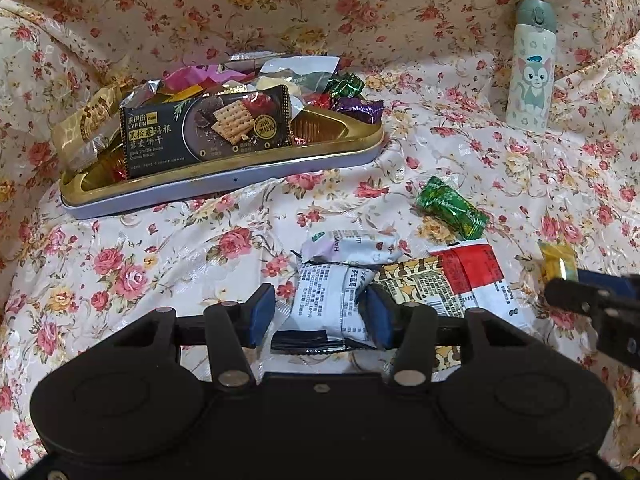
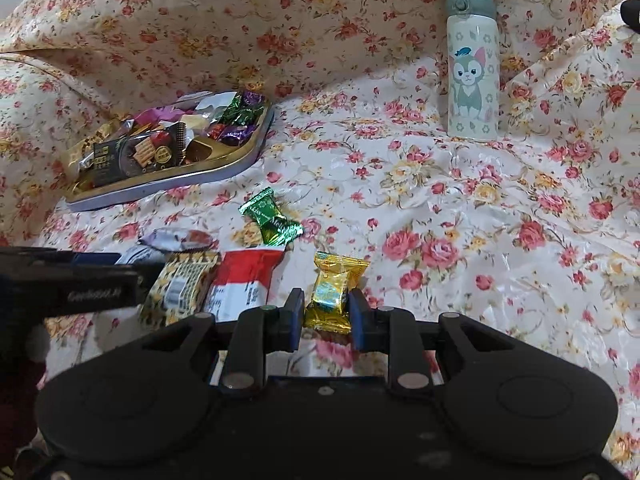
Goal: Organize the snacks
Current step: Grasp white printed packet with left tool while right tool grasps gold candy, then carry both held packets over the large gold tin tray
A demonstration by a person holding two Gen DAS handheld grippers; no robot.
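Note:
A gold tray (image 1: pixel 320 156) filled with snacks, with a black cracker packet (image 1: pixel 208 128) on top, sits at the back left; it also shows in the right wrist view (image 2: pixel 224 164). My left gripper (image 1: pixel 320 312) is shut on a white snack packet (image 1: pixel 328 300) lying on the cloth. My right gripper (image 2: pixel 325 312) is shut on a gold candy (image 2: pixel 332 292). Loose on the cloth are a green candy (image 1: pixel 452 208) (image 2: pixel 272 218), a red and white packet (image 1: pixel 476 276) (image 2: pixel 244 280), a yellow patterned packet (image 1: pixel 412 280) (image 2: pixel 180 288) and a small grey-white packet (image 1: pixel 352 246).
A floral cloth (image 2: pixel 480 220) covers the surface and rises behind. A cat-print bottle (image 1: pixel 530 68) (image 2: pixel 472 68) stands upright at the back right. The right gripper's body (image 1: pixel 600 312) enters the left wrist view at right; the left gripper's body (image 2: pixel 68 280) enters the right wrist view at left.

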